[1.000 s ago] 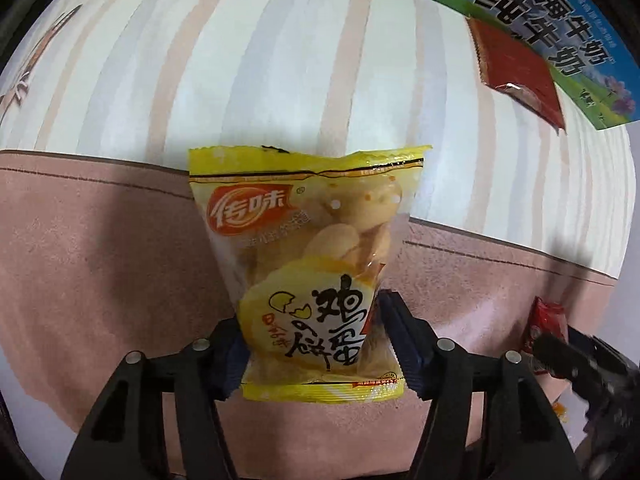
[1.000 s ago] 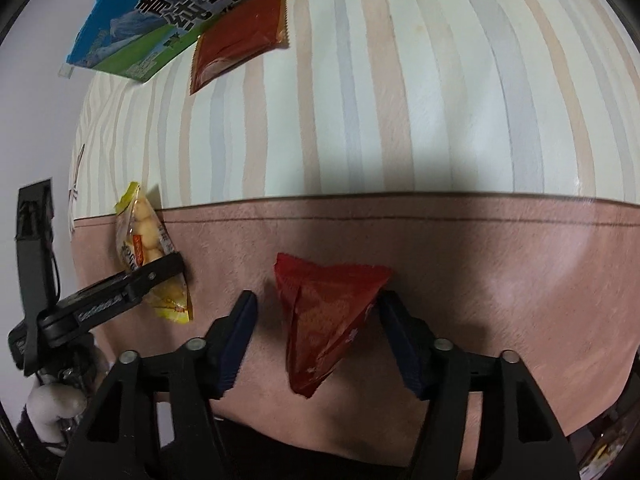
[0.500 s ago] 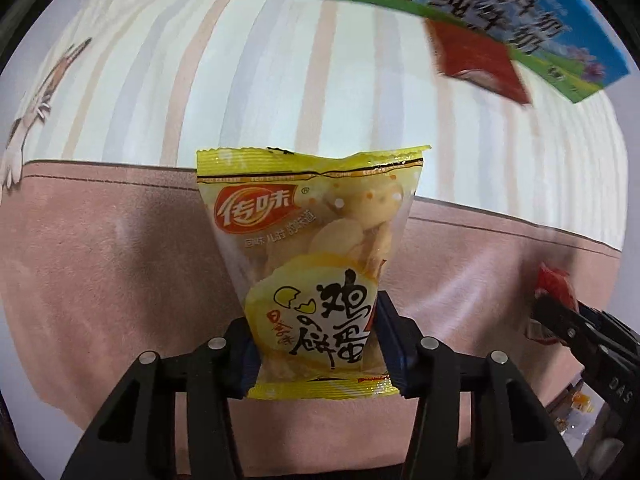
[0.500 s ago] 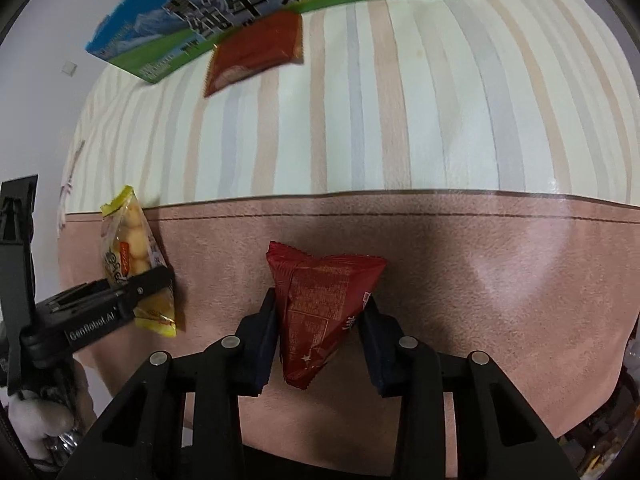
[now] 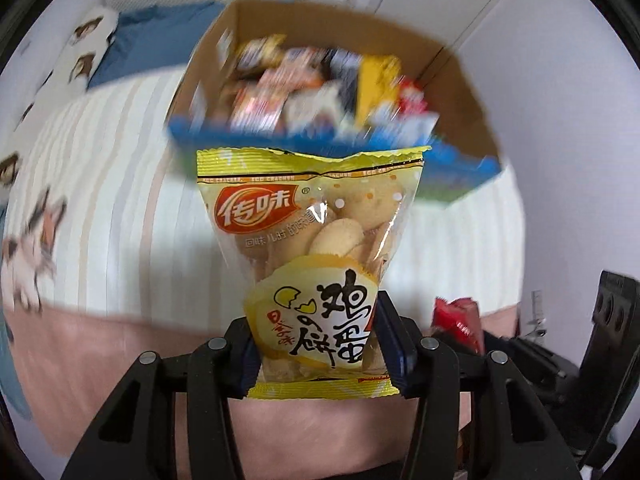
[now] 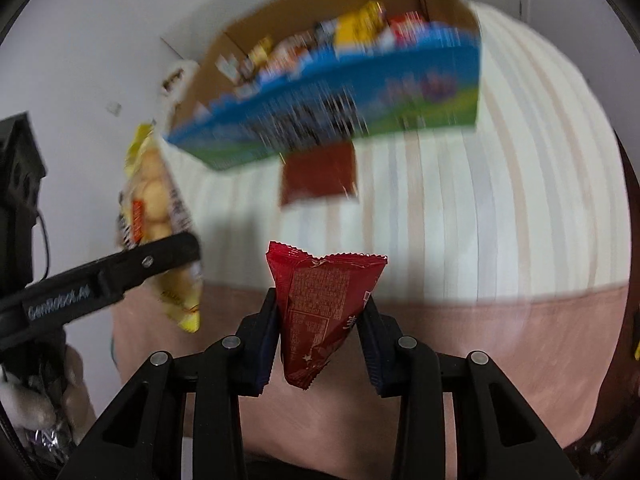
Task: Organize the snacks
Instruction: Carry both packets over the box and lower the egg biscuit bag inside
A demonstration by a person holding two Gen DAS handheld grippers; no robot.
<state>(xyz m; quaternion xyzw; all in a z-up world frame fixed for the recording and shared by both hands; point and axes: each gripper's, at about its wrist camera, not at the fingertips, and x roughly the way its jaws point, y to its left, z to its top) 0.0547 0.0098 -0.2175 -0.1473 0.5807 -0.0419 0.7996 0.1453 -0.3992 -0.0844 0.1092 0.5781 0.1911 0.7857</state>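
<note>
My left gripper [image 5: 316, 344] is shut on a yellow egg-biscuit bag [image 5: 312, 248], held upright above the bed. In the right wrist view the same yellow egg-biscuit bag [image 6: 156, 216] hangs at the left in the left gripper's black finger [image 6: 160, 260]. My right gripper [image 6: 320, 320] is shut on a small red snack packet [image 6: 320, 304], also lifted off the cover. That red snack packet [image 5: 460, 320] shows at the right edge of the left wrist view. Ahead stands an open cardboard box [image 5: 456, 80] with a blue printed front [image 6: 340, 112], filled with several mixed snack packs.
A flat dark-red sachet [image 6: 320, 176] lies on the striped bedspread [image 6: 500, 208] just in front of the box. The near part of the cover is pink [image 5: 120, 352]. A blue pillow [image 5: 152, 40] and cat-print fabric [image 5: 36, 232] lie at the left. White walls stand behind.
Both grippers closed on their packets and lifted them off the bedspread. The views tilted up, so the open box of snacks now fills the upper part of both views.
</note>
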